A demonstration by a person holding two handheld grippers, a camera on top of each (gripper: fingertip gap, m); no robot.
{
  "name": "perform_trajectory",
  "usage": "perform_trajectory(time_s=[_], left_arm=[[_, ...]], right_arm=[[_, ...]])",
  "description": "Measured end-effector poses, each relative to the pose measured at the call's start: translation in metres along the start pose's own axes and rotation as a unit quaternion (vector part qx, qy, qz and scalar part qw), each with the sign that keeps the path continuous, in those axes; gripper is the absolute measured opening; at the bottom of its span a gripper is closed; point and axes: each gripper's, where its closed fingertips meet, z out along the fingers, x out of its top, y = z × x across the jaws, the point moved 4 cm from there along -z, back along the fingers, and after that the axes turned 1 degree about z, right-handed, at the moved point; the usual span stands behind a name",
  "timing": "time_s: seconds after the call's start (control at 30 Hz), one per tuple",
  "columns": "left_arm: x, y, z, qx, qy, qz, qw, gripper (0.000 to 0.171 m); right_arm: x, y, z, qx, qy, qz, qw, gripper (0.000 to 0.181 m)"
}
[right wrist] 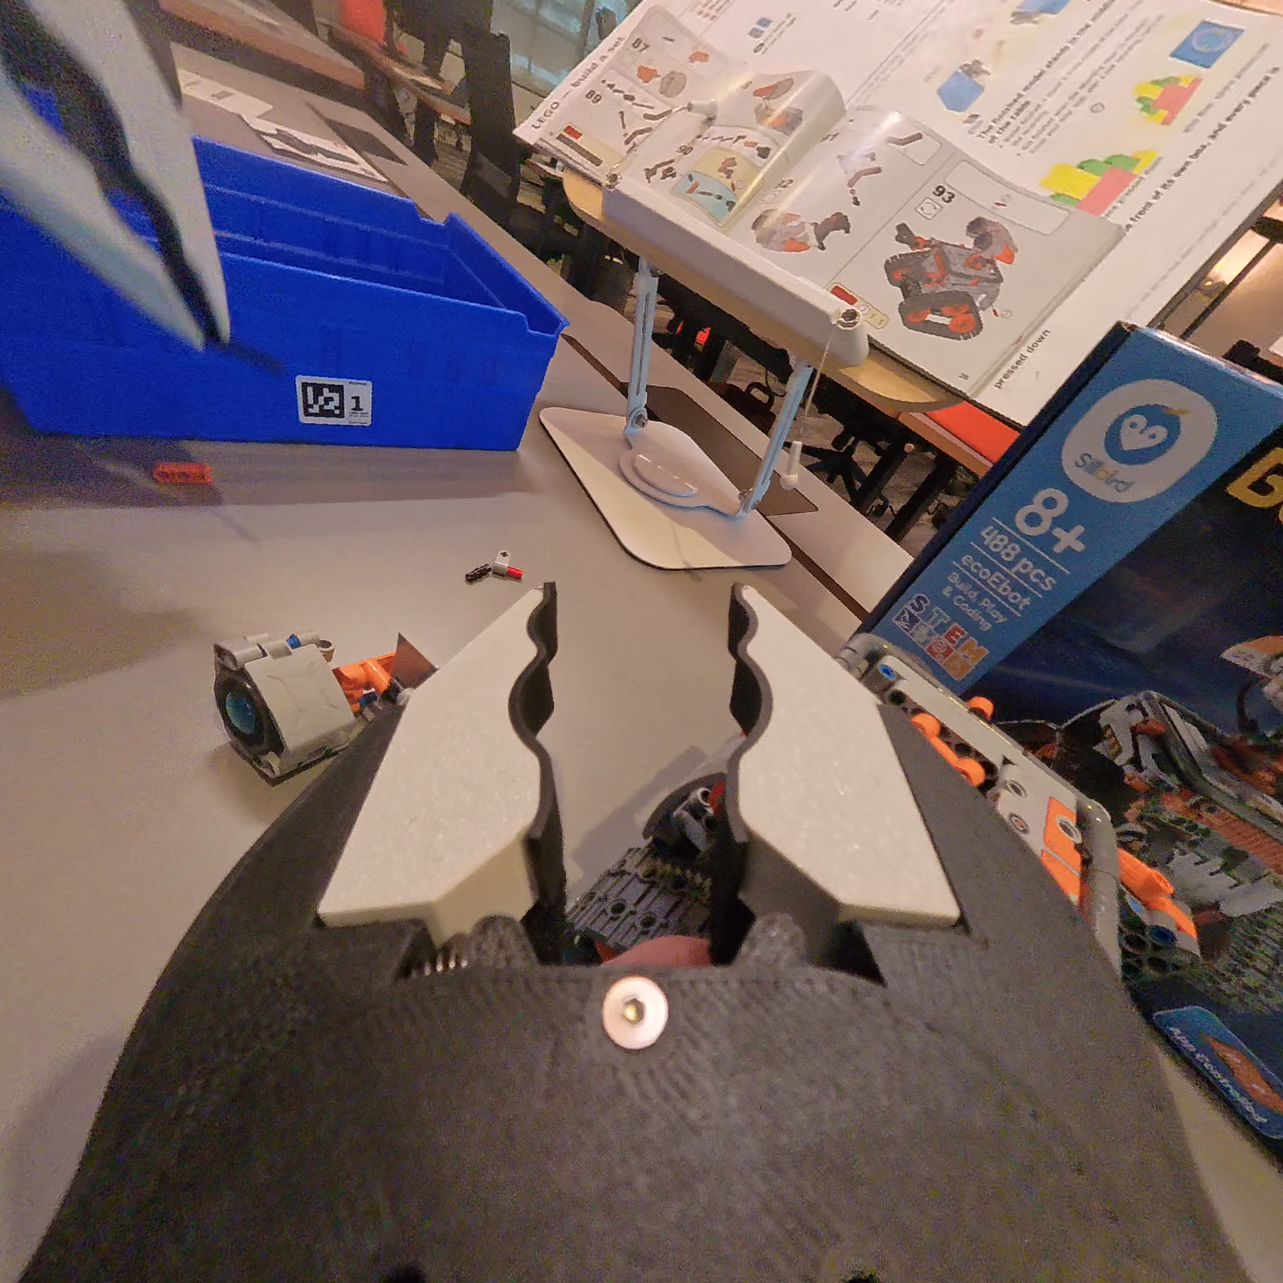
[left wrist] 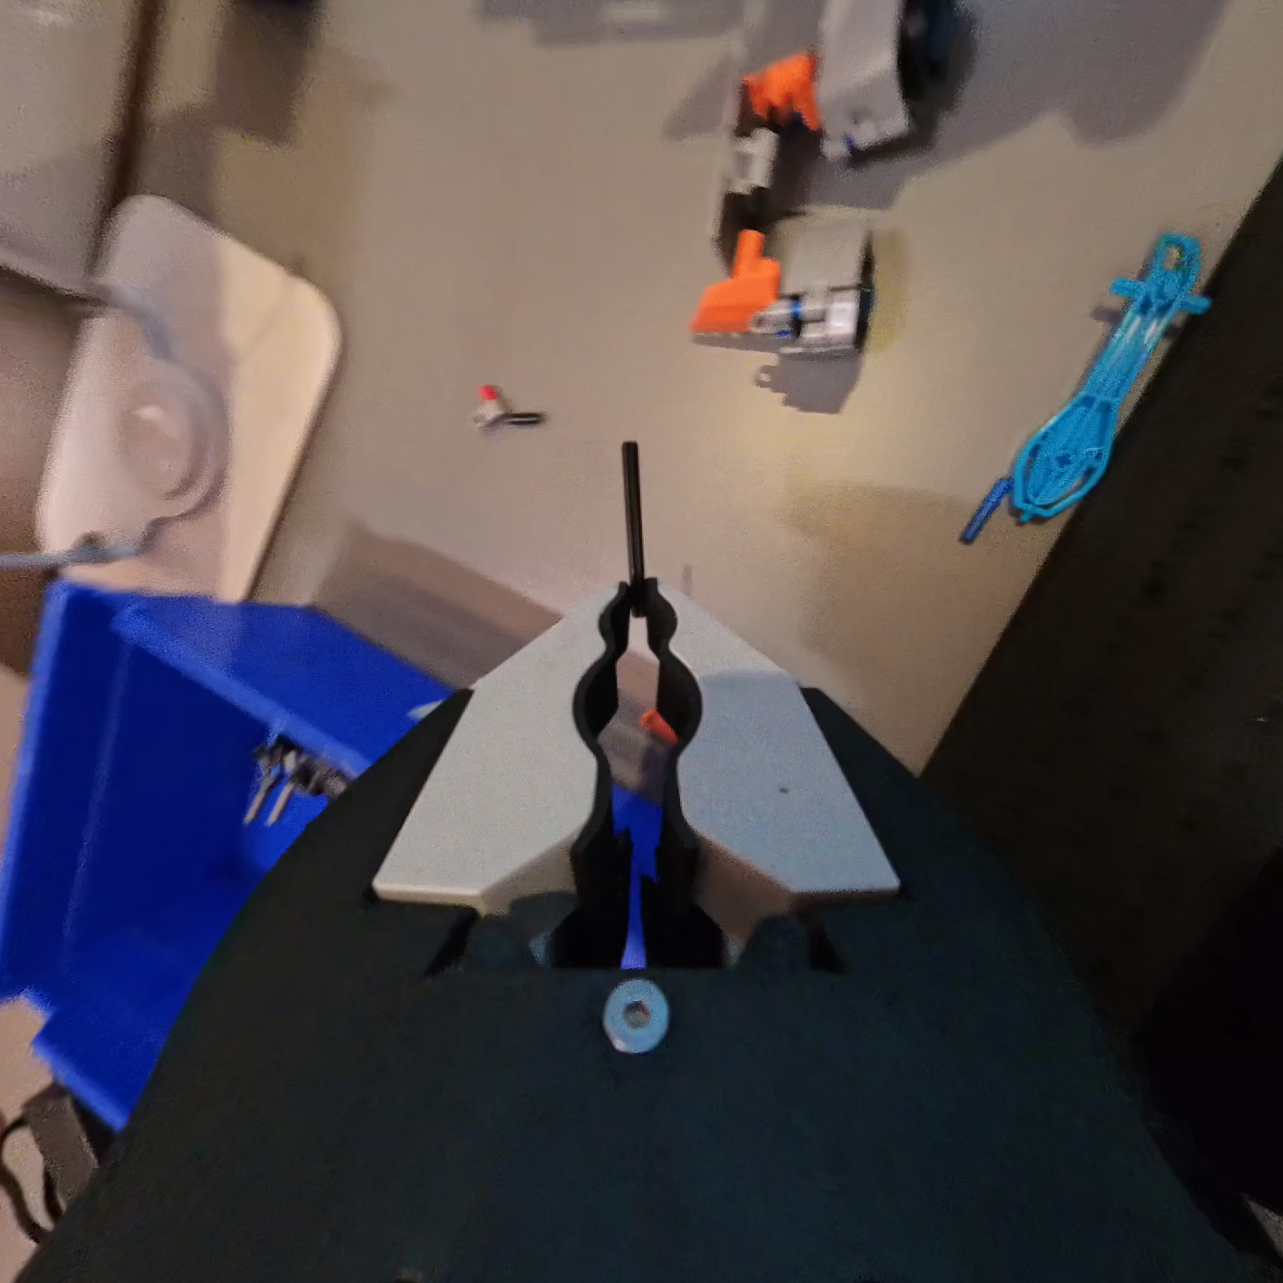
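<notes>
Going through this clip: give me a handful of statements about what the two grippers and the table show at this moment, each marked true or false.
1. The left gripper is shut on a thin black rod. True.
2. The right gripper is clamped on a part. False: its jaws stand apart with nothing between the tips.
3. A blue bin sits on the table. True.
4. The instruction booklet lies flat on the table. False: it rests tilted on a white stand.
5. A small red-tipped piece lies loose on the table ahead of the right gripper. True.
</notes>
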Motion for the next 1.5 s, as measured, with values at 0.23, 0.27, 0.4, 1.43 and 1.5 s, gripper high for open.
perform_trajectory(time_s=[0.23, 0.27, 0.4, 1.43, 1.5], left_arm=[[-0.005, 0.042, 0.063, -0.028, -0.118, 0.046, 0.992, 0.002], [-0.007, 0.043, 0.065, -0.018, -0.132, 0.054, 0.990, 0.002], [-0.003, 0.057, 0.077, -0.027, -0.127, 0.050, 0.990, 0.002], [-0.213, -0.049, -0.031, -0.176, -0.338, 0.088, 0.920, 0.016], [-0.224, -0.047, -0.025, -0.172, -0.341, 0.094, 0.919, 0.018]], right_arm=[[0.003, -0.001, -0.002, 0.005, 0.005, -0.001, 1.000, 0.047], [0.003, -0.001, -0.002, 0.006, 0.006, -0.001, 1.000, 0.047], [0.003, -0.001, -0.003, 0.008, 0.007, 0.005, 1.000, 0.047], [-0.004, -0.002, 0.001, 0.037, 0.008, 0.048, 0.998, 0.048], [-0.002, -0.002, -0.001, 0.037, 0.013, 0.048, 0.998, 0.048]])
